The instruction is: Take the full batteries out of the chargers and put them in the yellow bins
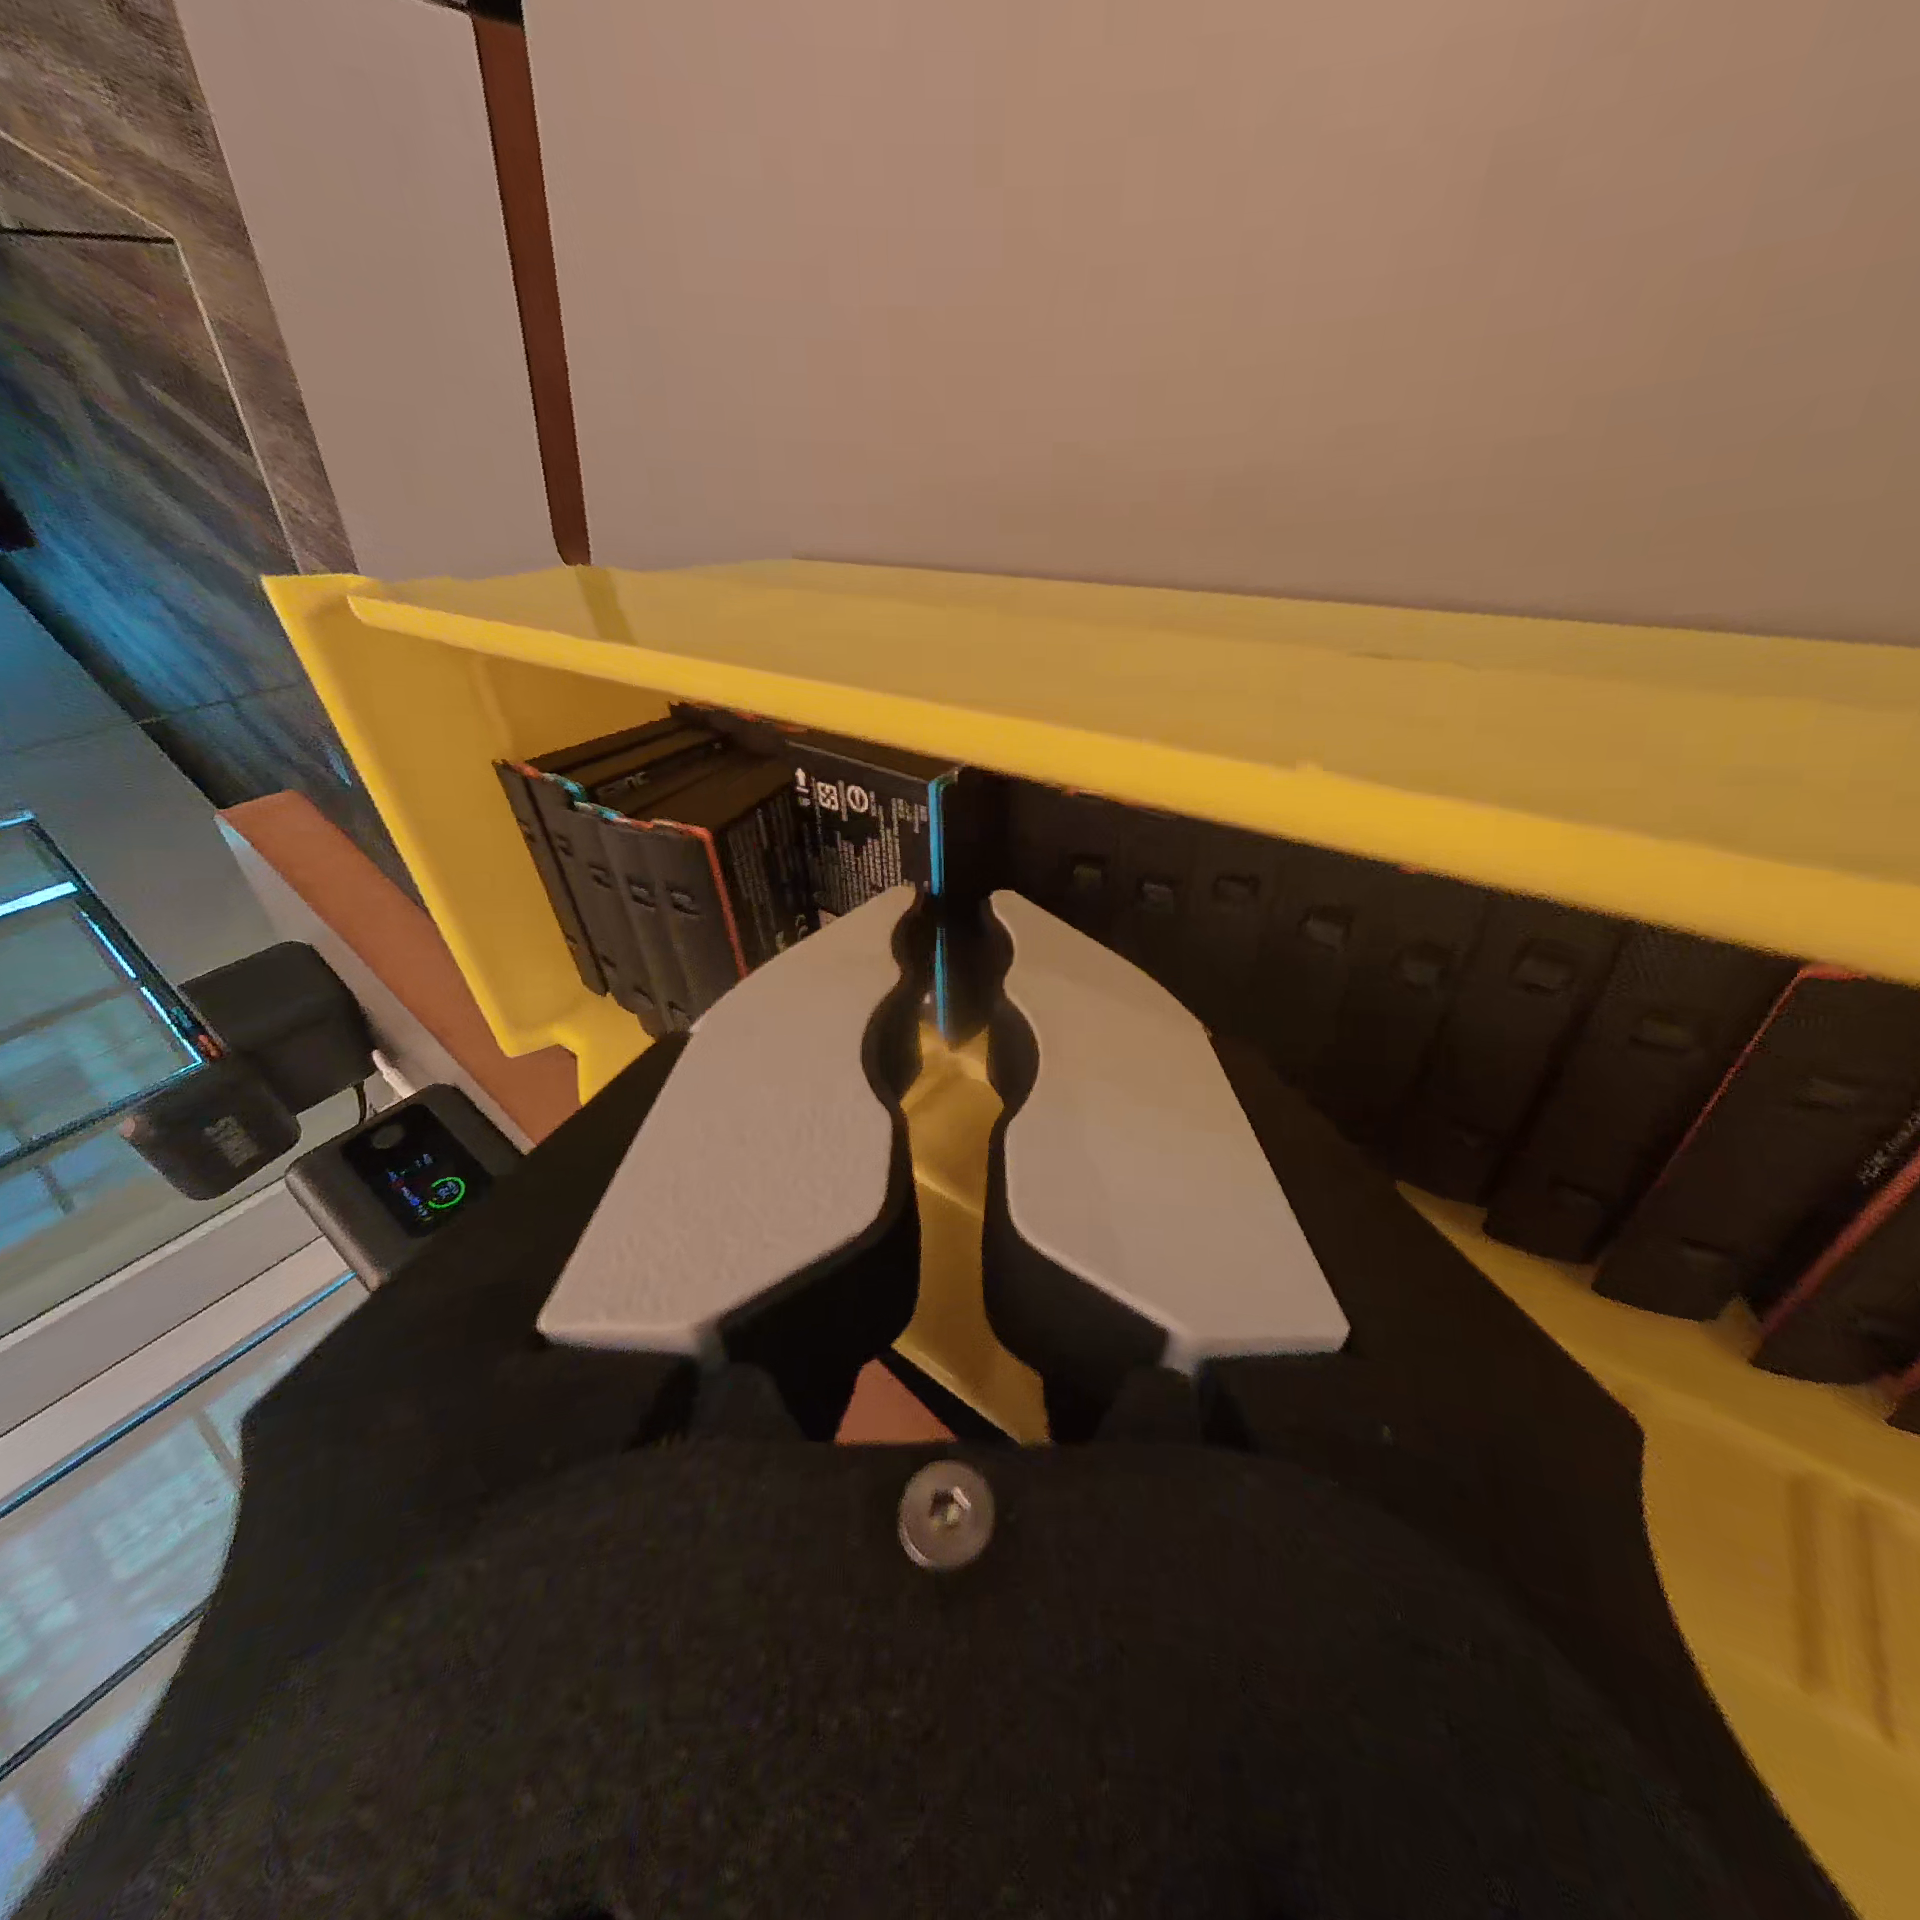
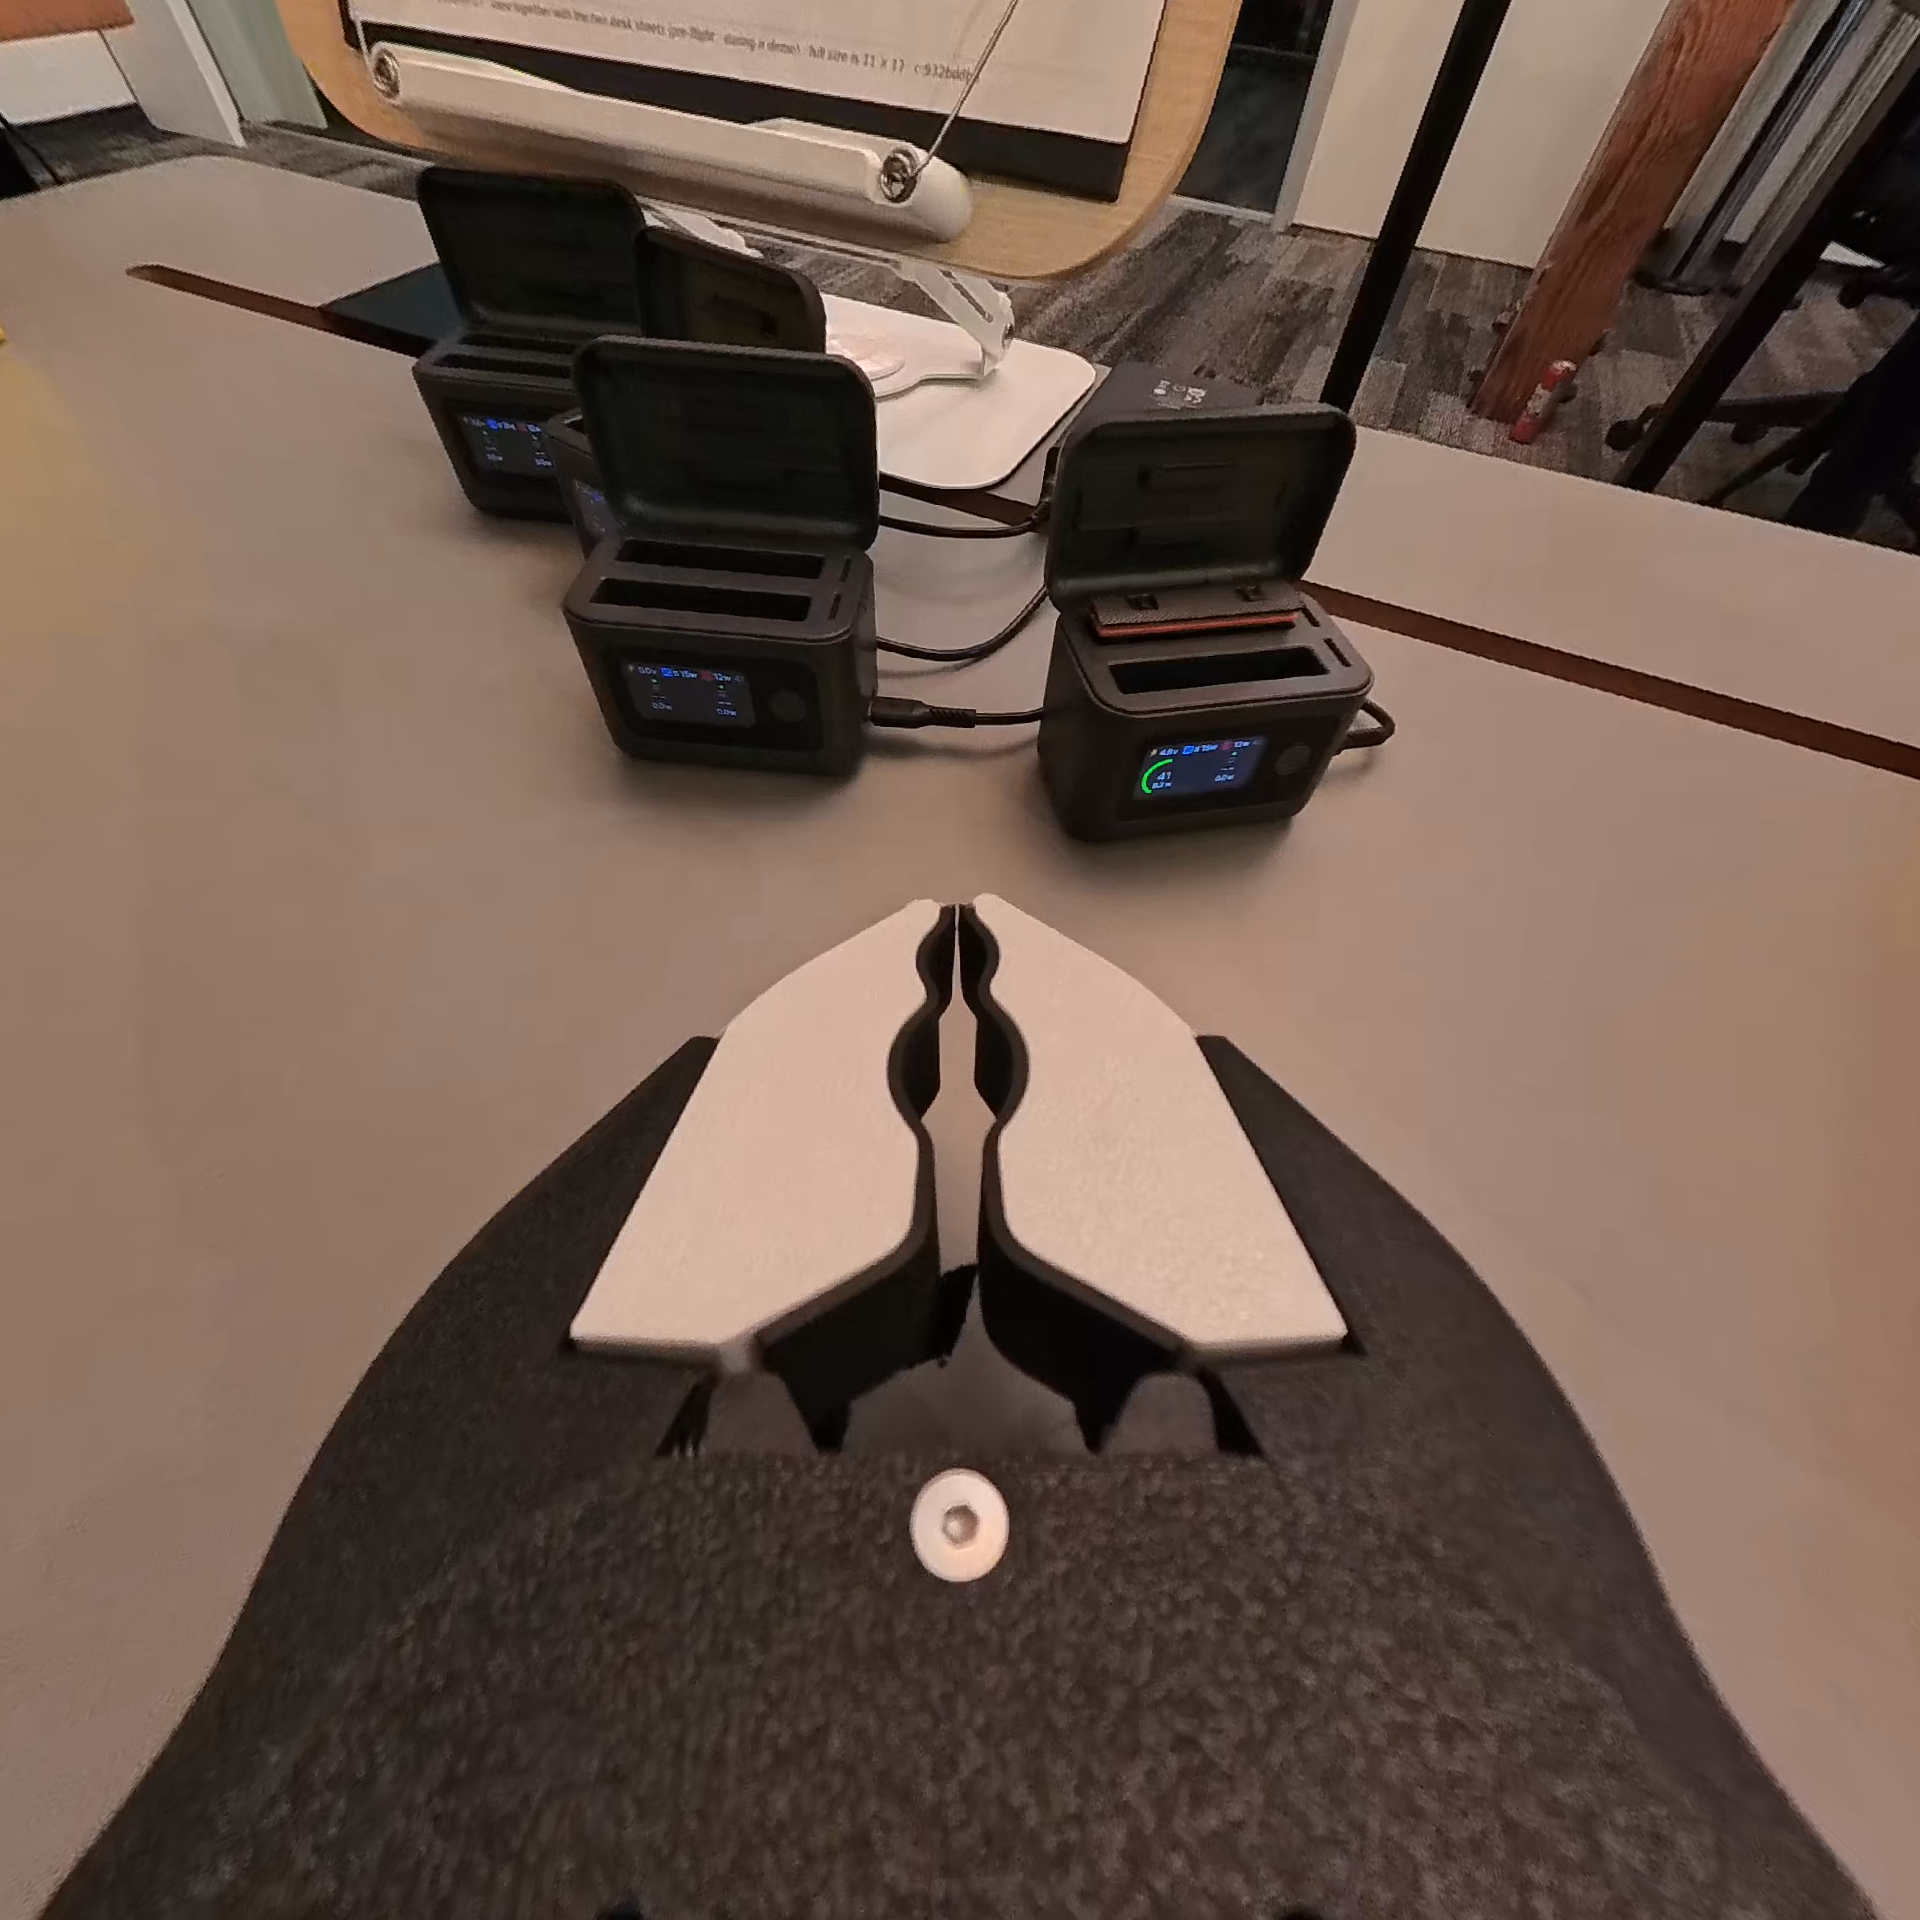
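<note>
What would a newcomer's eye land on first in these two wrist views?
In the left wrist view, the yellow bin fills the frame, with black batteries lined up inside it; the left gripper pinches one blue-edged battery at that row. In the right wrist view, the right gripper sits shut and empty above the grey table, facing open-lidded chargers; the nearest right charger holds one orange-edged battery.

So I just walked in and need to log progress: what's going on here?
Batteries are being moved from chargers into a yellow bin. The left gripper is shut on a battery and holds it inside the bin, between batteries already standing there. The right gripper is shut and empty above the table. Of the open chargers, the near left charger looks empty; the right charger has one battery in its back slot.
</note>
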{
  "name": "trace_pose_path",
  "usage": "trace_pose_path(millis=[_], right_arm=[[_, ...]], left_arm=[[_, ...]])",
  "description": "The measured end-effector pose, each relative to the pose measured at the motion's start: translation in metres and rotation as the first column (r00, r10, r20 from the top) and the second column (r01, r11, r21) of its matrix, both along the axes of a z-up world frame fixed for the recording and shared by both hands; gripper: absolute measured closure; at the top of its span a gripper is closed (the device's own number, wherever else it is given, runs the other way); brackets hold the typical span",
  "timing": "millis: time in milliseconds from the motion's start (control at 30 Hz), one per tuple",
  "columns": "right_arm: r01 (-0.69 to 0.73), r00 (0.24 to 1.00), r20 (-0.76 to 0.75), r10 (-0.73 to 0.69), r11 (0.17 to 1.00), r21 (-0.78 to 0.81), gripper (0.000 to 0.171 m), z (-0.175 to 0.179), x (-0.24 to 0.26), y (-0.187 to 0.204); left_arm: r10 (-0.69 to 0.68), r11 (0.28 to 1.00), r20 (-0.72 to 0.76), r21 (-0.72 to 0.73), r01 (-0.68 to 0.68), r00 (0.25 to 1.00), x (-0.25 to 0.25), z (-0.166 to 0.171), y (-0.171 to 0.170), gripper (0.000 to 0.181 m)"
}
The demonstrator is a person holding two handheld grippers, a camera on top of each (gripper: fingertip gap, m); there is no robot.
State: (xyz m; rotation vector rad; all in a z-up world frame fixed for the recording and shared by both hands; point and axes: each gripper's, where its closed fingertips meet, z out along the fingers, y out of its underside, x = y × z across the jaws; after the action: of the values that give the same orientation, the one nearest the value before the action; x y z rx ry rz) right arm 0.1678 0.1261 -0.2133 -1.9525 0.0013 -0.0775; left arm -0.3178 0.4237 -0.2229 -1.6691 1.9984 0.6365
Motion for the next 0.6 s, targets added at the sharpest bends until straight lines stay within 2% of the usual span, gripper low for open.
trace_pose_path(millis=[333, 600], right_arm=[[-0.009, 1.0, -0.002, 0.009, 1.0, 0.004, 0.171, 0.001, -0.003, 0.0], [-0.061, 0.998, -0.001, 0.061, 0.998, 0.011, 0.171, 0.002, -0.014, 0.001]], left_arm=[[0.012, 1.0, 0.124, -0.026, -0.009, 0.992, 0.002, 0.021, -0.015, 0.175], [0.037, 0.996, 0.317, -0.084, -0.011, 0.948, 0.005, 0.064, -0.038, 0.175]])
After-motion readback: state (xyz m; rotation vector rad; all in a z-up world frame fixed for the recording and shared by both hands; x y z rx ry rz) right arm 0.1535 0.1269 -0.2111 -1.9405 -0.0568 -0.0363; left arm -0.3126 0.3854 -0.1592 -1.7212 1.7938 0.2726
